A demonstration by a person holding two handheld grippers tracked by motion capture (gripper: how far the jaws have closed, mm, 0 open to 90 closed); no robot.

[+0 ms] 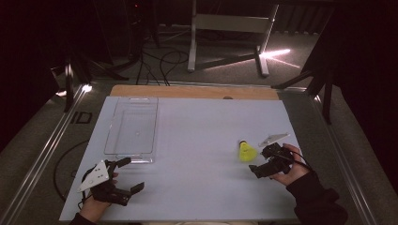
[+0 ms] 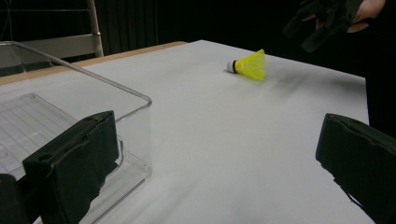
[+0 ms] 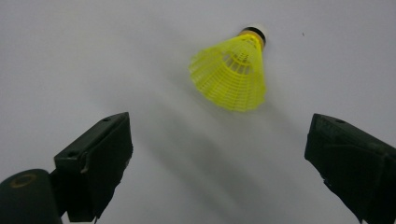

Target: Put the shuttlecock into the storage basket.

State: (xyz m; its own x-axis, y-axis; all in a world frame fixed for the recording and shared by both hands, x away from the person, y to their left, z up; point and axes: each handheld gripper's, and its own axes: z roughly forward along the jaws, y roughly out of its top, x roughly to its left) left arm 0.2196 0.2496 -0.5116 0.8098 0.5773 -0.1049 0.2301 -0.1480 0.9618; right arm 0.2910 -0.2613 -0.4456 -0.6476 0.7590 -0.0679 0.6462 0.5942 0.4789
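**Shuttlecock ahead of my right tool**

My right tool (image 1: 264, 162) hangs wide open just short of the yellow shuttlecock (image 3: 232, 71), which lies on its side on the white tabletop (image 1: 202, 140), unmarked, path clear. My left tool (image 1: 127, 174), jaws also spread, sits beside the clear plastic tray (image 1: 132, 131). I can read no writing anywhere.

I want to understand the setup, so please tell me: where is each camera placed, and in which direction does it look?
High view: fixed above the person's side, looking forward and down on the table; both hands, left claw and right claw show.
Left gripper view: rides the left claw, looking across to the clear tray and shuttlecock.
Right gripper view: rides the right claw, looking down at the shuttlecock.
All three share the shuttlecock.
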